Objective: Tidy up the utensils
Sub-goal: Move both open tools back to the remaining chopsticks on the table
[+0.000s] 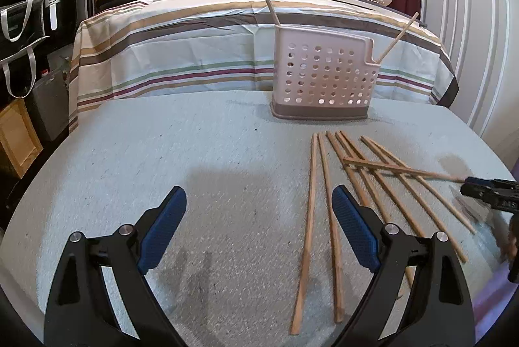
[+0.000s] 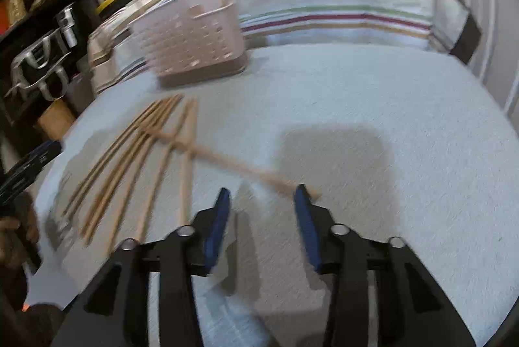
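With the left gripper [image 1: 259, 201] wide open over bare surface [image 1: 162, 152] and the right gripper [image 2: 262, 196] part open, its fingers not yet pinching the crossing chopstick [image 2: 227, 160] at lower centre, closing could likely nudge it aside, away from the perforated holder [image 2: 191, 39].

1. I see a pale grey textured surface [image 1: 194, 152] carrying everything.
2. A perforated pink utensil basket [image 1: 321, 77] stands upright near its far edge, on a brown base.
3. Loose wooden chopsticks [image 1: 373, 185] lie fanned toward its right edge — one chopstick [image 1: 402, 170] rests crosswise over the others.
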Demonstrator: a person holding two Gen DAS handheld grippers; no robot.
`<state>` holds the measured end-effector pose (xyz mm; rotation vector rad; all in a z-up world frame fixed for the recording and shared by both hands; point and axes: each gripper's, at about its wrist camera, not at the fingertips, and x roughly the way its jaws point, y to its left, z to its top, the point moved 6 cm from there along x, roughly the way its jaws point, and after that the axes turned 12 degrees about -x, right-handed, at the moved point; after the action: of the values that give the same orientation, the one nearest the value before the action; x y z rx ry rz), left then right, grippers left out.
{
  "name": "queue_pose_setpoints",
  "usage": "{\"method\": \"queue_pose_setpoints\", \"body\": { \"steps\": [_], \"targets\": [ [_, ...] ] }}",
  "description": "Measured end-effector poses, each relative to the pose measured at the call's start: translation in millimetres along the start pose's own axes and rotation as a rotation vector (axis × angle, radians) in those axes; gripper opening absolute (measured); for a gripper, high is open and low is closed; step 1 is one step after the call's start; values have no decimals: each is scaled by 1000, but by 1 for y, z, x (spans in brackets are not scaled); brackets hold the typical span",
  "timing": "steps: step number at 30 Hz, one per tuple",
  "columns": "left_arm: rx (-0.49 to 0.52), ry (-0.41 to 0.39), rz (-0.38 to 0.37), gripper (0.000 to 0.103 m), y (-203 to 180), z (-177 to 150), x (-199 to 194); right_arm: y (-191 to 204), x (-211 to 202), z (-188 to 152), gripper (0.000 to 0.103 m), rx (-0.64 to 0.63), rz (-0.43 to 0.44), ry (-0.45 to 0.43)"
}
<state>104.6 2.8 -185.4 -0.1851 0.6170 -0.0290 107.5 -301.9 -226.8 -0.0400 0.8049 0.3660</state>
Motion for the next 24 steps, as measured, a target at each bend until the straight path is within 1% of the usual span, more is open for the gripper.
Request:
{"method": "queue_pose_setpoints", "body": {
  "steps": [1, 3, 7, 9, 11, 13, 14, 17, 21, 24],
  "targets": [
    [2, 2, 3, 89, 1, -2, 0, 5, -2, -3, 37, -13, -6, 0],
    [0, 11, 4, 89, 3, -6, 1, 11, -6, -4, 37, -42, -23, -30],
    [-15, 40, 7, 89, 9, -15, 5, -1, -4, 7, 37, -31, -58, -51],
    [-24, 40, 4, 89, 10, -16, 4, -6, -2, 13, 37, -35, -63, -43],
    [-28, 38, 1, 89, 11, -15, 3, -8, 5, 17, 37, -48, -63, -14],
    [-29, 39, -1, 89, 11, -16, 3, -11, 10, 18, 39, -57, -72, 9],
    [-31, 41, -2, 89, 11, -16, 4, -12, 13, 17, 39, -51, -65, 27],
    [-35, 46, -2, 89, 13, -18, 4, -11, 12, 15, 40, -48, -55, 40],
    [-45, 52, -5, 89, 15, -20, 5, 7, 1, 8, 38, -64, 25, 65],
    [-54, 63, -6, 89, 16, -23, 7, 20, -4, 3, 38, -104, 34, 66]
  ]
}}
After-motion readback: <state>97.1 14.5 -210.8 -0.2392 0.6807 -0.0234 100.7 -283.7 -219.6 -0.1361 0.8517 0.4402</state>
